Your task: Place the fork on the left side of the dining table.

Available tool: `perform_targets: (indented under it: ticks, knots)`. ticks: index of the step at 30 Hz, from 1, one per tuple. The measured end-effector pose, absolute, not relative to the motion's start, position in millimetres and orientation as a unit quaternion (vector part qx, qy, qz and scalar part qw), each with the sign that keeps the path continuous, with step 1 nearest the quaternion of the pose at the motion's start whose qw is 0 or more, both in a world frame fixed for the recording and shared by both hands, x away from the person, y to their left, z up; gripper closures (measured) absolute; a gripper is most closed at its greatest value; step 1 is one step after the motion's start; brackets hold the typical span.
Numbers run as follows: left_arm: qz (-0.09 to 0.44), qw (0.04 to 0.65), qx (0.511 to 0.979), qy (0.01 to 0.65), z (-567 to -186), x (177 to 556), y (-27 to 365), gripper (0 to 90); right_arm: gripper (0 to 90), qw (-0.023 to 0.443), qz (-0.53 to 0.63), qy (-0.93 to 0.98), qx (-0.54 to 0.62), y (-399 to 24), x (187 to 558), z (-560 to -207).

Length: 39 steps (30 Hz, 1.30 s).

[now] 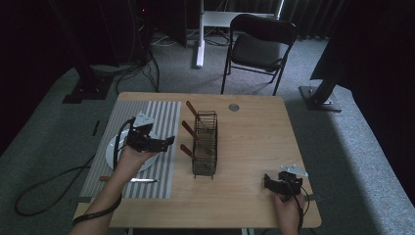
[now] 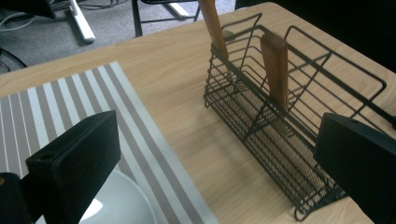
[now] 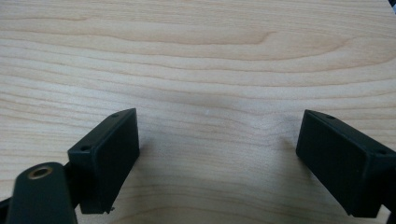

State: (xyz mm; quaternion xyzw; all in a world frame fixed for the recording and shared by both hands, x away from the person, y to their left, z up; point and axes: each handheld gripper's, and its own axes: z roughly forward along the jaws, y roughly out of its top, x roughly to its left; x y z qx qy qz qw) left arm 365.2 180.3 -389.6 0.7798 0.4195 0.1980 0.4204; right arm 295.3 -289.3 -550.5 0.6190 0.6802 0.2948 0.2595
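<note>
A person seated at a light wooden table (image 1: 254, 142) holds a two-jaw tool in each hand. The left tool (image 1: 166, 143) hovers over the right edge of a white plate (image 1: 113, 149) on a grey-and-white striped placemat (image 1: 161, 117), its black jaws spread wide and gripping nothing — in the left gripper view the left tool (image 2: 219, 158) frames bare wood, the striped placemat (image 2: 93, 93) and the plate's rim (image 2: 116, 200). Just to its right stands a black wire rack (image 1: 205, 144) of thin rods with a fine mesh floor, set lengthwise down the table's middle; three brown wooden handles (image 1: 188, 128) slant out of its left side, and the rack (image 2: 299, 121) holds two wooden handles (image 2: 275, 67) upright in the left gripper view. A knife (image 1: 142, 180) lies on the mat's near edge. The right tool (image 1: 268, 182) rests low near the table's near right corner, well apart from the rack, with open wood between — its jaws spread and empty over smooth grained wood in the right gripper view (image 3: 217, 154). A small round disc (image 1: 233, 106) sits at the far edge. Beyond, grey carpet (image 1: 313, 132), a black folding chair (image 1: 259, 46) and dark curtains.
</note>
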Motion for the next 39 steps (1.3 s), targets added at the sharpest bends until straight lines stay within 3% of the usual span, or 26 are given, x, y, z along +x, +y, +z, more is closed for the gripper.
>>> perform_targets:
  ticks: [17, 21, 22, 25, 27, 31, 39]
  knots:
    - [0.181, 0.424, 0.786, 0.412, -378.6, 385.1, 153.2, 1.3, 12.9, 0.259, 0.295, 0.680, 0.619, -289.4, 295.3, -550.5]
    - [0.157, 0.432, 0.794, 0.398, -382.4, 390.6, 148.3, 7.6, 12.9, 0.259, 0.295, 0.680, 0.619, -289.4, 295.3, -550.5]
    - [0.150, 0.436, 0.794, 0.396, -383.4, 392.1, 148.0, 15.6, 12.9, 0.259, 0.295, 0.680, 0.619, -289.4, 295.3, -550.5]
    - [0.134, 0.437, 0.788, 0.412, -386.9, 398.1, 146.3, 16.8, 12.9, 0.259, 0.295, 0.680, 0.619, -289.4, 295.3, -550.5]
    - [0.117, 0.448, 0.783, 0.416, -389.0, 400.6, 146.8, 27.3, 12.9, 0.259, 0.295, 0.680, 0.619, -289.4, 295.4, -550.5]
    - [0.104, 0.450, 0.788, 0.408, -394.4, 403.4, 142.7, 39.6, 12.9, 0.259, 0.295, 0.680, 0.619, -289.4, 295.3, -550.5]
    - [0.104, 0.440, 0.801, 0.392, -404.0, 404.6, 131.4, 49.6, 12.9, 0.259, 0.295, 0.680, 0.619, -289.4, 295.3, -550.5]
